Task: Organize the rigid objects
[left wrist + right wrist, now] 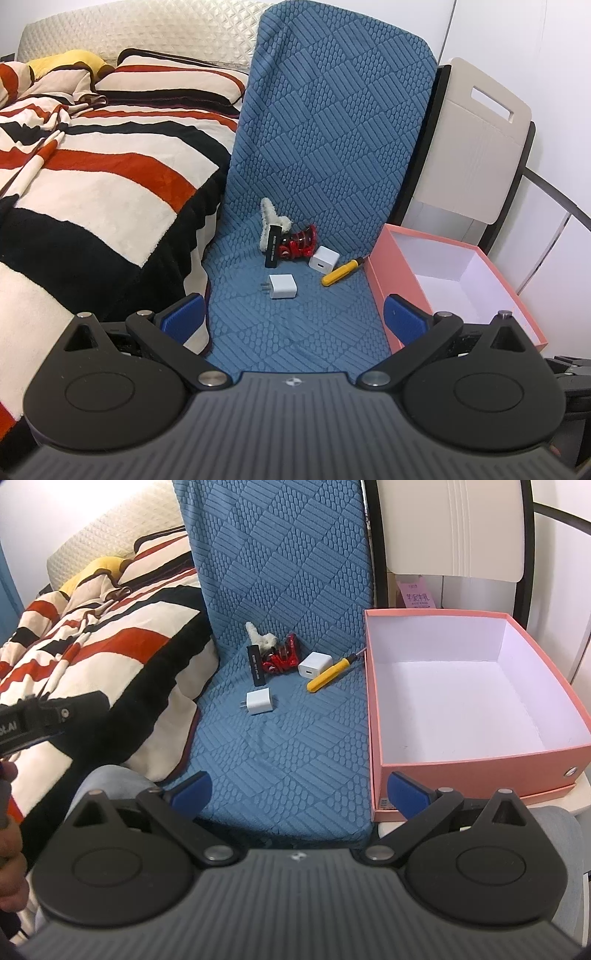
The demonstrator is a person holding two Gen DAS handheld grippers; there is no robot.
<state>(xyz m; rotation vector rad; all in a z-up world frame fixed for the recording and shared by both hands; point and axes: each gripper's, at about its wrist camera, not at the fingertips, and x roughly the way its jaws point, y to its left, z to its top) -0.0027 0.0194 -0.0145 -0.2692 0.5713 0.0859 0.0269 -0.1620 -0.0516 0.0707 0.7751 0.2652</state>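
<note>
On the blue textured mat lie a white charger with prongs, a second white charger cube, a yellow screwdriver, a black stick-shaped item, a red hair claw and a white fluffy clip. The pink box stands open and empty to their right. My left gripper and right gripper are both open and empty, well short of the objects.
A bed with a striped red, black and cream blanket lies to the left. A beige folding chair back stands behind the box. The left gripper's body and a hand show at the right wrist view's left edge.
</note>
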